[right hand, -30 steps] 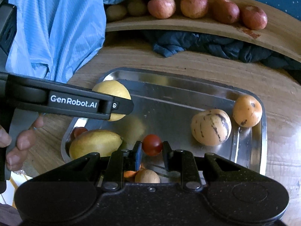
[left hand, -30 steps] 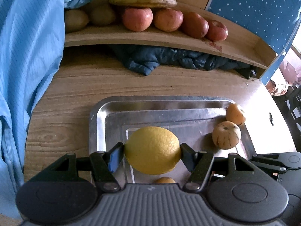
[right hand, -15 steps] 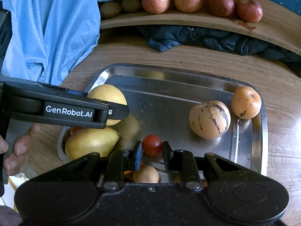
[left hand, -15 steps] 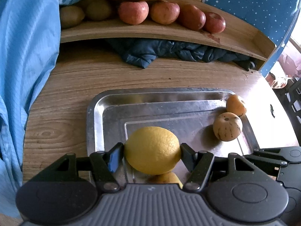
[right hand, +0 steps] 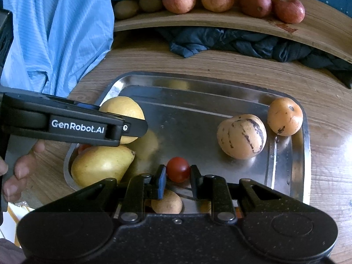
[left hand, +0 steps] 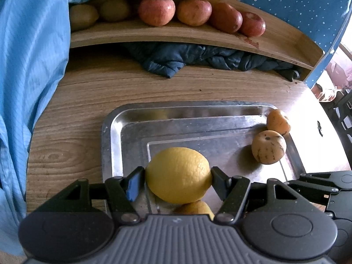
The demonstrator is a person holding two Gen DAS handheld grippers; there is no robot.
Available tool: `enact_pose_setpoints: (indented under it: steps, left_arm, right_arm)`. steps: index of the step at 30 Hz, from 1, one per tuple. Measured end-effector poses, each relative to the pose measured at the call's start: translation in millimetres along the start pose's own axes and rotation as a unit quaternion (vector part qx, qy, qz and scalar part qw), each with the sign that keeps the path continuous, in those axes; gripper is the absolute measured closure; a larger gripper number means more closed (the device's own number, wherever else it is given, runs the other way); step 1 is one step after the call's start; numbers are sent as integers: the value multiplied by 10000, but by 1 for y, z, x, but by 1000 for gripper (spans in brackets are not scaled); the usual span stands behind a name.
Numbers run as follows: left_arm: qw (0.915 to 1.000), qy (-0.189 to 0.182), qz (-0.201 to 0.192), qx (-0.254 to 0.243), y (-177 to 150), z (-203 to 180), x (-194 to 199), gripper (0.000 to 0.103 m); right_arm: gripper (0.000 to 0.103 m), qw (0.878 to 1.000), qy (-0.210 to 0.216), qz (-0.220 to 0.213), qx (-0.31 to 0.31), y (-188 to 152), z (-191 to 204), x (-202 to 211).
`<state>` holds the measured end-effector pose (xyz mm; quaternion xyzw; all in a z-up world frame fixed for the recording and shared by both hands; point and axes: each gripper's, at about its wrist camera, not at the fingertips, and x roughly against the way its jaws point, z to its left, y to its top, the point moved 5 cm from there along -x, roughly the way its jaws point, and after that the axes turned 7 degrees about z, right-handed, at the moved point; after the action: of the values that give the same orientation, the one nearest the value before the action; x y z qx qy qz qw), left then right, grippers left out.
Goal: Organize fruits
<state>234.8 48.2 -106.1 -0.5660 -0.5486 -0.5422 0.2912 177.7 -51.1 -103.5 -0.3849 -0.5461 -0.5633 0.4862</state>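
Yellow lemon (left hand: 178, 175) pinched between left fingers (left hand: 134, 183) — tomato (right hand: 177, 169) between right fingers (right hand: 161, 181).

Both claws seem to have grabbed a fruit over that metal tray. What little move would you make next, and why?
Probably carry the lemon toward the wooden shelf. The left gripper is clamped on it above the tray, apples already line the shelf, and the right gripper holds only a small tomato.
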Motion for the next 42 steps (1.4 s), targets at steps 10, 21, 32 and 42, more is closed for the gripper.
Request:
enact_pose_setpoints:
  steps: [10,21,32,42]
  left_arm:
    - [10000,28,23,-82,0,0,-2,33]
    - [9999,2,73,-100,-7,2,2,26]
    - [9989,-145,-306,-323,-14,0,37,9]
    - [9980,-80,-438,-448,-32,7,66,0]
  right_arm:
    - [77,10000,-56,53,-37,3,1,-4]
    - [66,9999,-108,62,-96,0,-1,-3]
    - [40,9996,-191,-187,-64,-11,0,29]
    - [17,9988,-348,-316,-147,-28,-7,65]
